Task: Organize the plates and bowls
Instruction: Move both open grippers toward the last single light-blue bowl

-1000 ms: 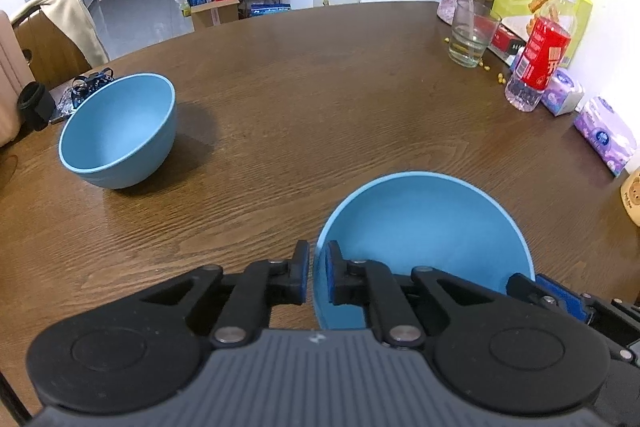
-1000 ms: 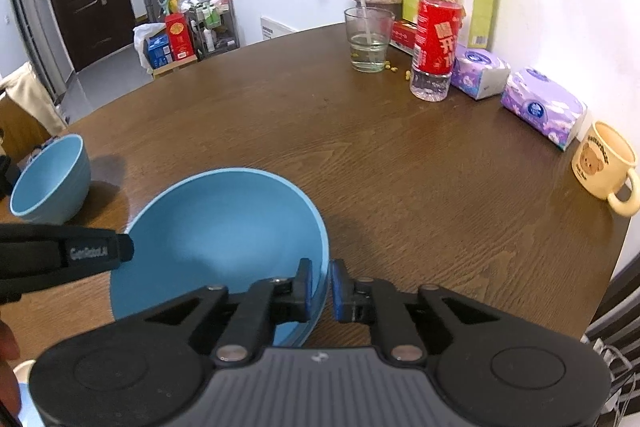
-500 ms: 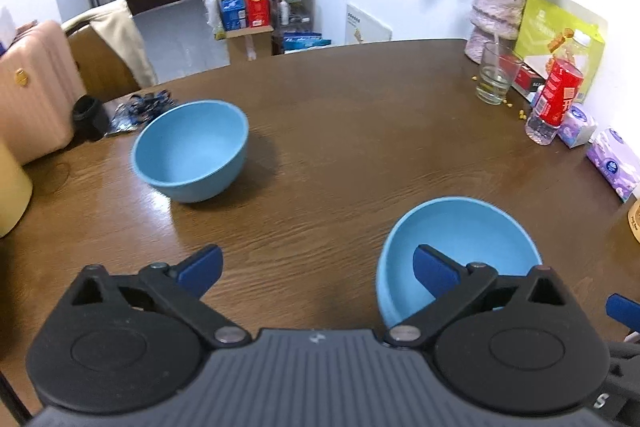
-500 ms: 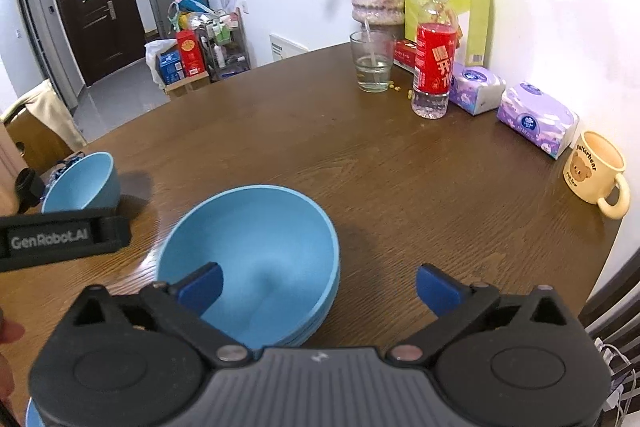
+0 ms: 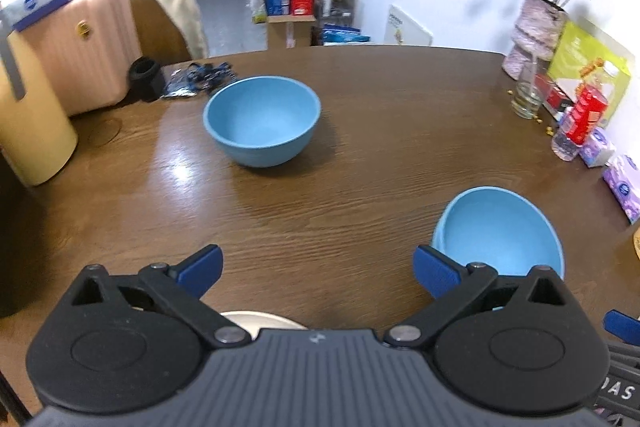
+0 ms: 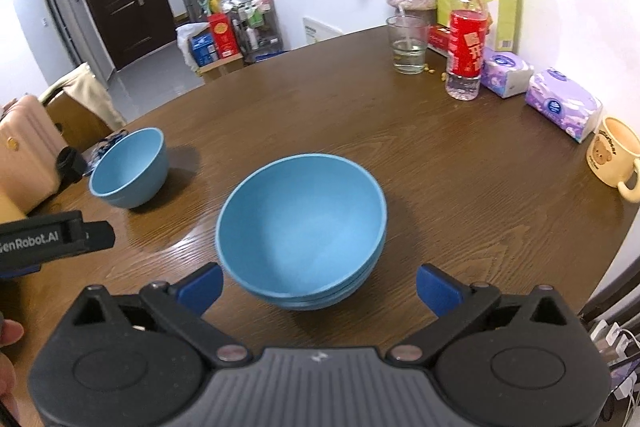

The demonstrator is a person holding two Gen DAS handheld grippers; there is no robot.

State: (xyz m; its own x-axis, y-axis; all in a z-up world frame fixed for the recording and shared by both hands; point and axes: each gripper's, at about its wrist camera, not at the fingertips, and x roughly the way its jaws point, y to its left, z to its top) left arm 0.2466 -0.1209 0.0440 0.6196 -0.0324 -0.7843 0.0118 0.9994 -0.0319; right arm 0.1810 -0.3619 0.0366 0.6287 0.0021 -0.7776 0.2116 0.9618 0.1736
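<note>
**Bowls: one nested pile set down, one single bowl yet to be gathered**

Bowls of matt blue are seen in two places on the brown wooden surface [image 6: 460, 163]. A nested pile of bowls [image 6: 302, 227] stands just ahead of the right gripper [image 6: 318, 287], with stacked rims visible along its lower edge. A single bowl [image 5: 262, 119] stands well apart, towards the far left side, near a pink suitcase [image 5: 80, 39].

The jaws of both grippers have just been opening and are now spread wide. Nothing is held between them. In the left wrist view the left gripper [image 5: 318, 269] is raised over bare wood, with the pile at its right.

The bowls are judged to be light, stiff and probably plastic or a similar moulded material, so breakage is thought unlikely. The smooth curved wall would be expected to slip under a pinch from outside. A hold across the rim, one jaw inside and one outside, is therefore judged best. The single bowl is likely the next thing to be taken and should be lowered level into the pile.
</note>
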